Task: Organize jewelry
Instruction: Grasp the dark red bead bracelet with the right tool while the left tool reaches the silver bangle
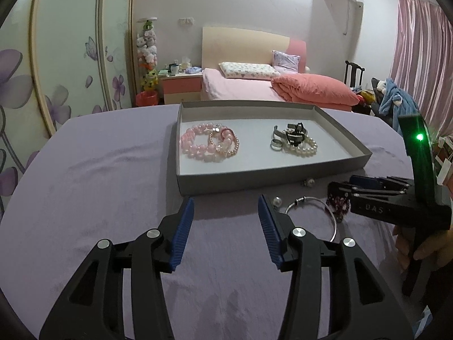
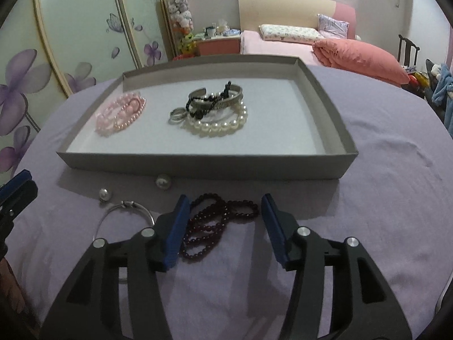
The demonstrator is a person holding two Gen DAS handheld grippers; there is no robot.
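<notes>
- The shallow grey tray [image 2: 206, 167] is the landmark, standing on the lilac-covered worktop [image 2: 382, 198].
- Inside the tray, toward its left end, lie the pink bead bracelets [image 2: 120, 113], piled so closely that their count is hard to tell.
- Nearer the tray's middle sits a second heap: a white pearl bracelet [image 2: 218, 124], a silver cuff [image 2: 226, 96], black pieces [image 2: 209, 103] tangled over it — what they are cannot be made out — and two small rings [image 2: 177, 117] touching the pearls.
- Outside the tray, just before its front wall, a pearl earring [image 2: 162, 182] lies on the cloth; a second pearl earring [image 2: 104, 194] lies nearby to the left.
- Further forward of the tray's front wall lies a thin silver bangle [image 2: 124, 208], its near arc hidden behind the right tool [image 2: 223, 221].
- The dark red bead strand [image 2: 215, 221] lies in loops in front of the tray, between the right tool's blue pads [image 2: 175, 232], which stand apart and do not press it.
- The left tool [image 1: 226, 226], before the tray's front left part, has its jaws apart over bare cloth.
- The hand [image 1: 424, 243] holding the right tool is cut off at the picture's edge.
- Beyond the tray stands a pink bed [image 1: 254, 85].
</notes>
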